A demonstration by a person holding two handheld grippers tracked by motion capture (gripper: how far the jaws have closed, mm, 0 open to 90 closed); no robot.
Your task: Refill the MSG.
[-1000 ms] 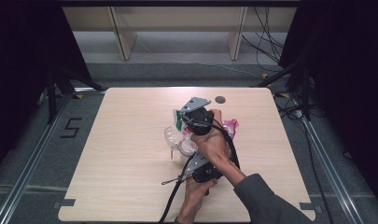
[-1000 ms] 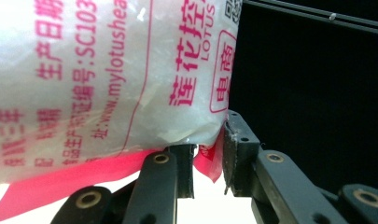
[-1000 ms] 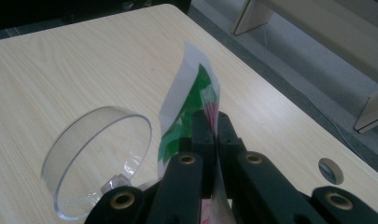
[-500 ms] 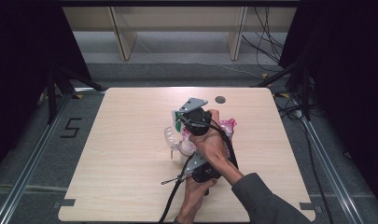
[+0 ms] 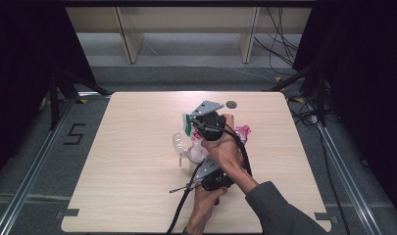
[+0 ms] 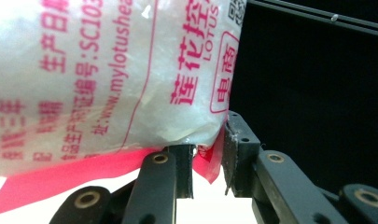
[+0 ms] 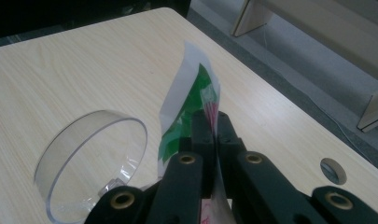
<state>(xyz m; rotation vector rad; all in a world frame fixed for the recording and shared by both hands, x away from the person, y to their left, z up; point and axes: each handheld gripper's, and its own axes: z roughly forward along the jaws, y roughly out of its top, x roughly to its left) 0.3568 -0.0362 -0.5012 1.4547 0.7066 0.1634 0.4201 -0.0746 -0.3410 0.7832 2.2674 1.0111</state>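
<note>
Near the middle of the table [image 5: 137, 147], the right gripper [image 7: 213, 122] was clamped on the green top edge of a plastic bag [image 7: 191, 100], while the left gripper [image 6: 209, 161] pinched its pink bottom corner; a clear cup [image 7: 91, 161] stood just beside, contents unclear.

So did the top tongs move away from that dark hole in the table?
No. In the high view the right tongs sit just as close to the round hole as before.

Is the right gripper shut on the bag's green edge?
Shut: the right gripper has its jaws closed together with the bag's green edge pinched between them.
</note>
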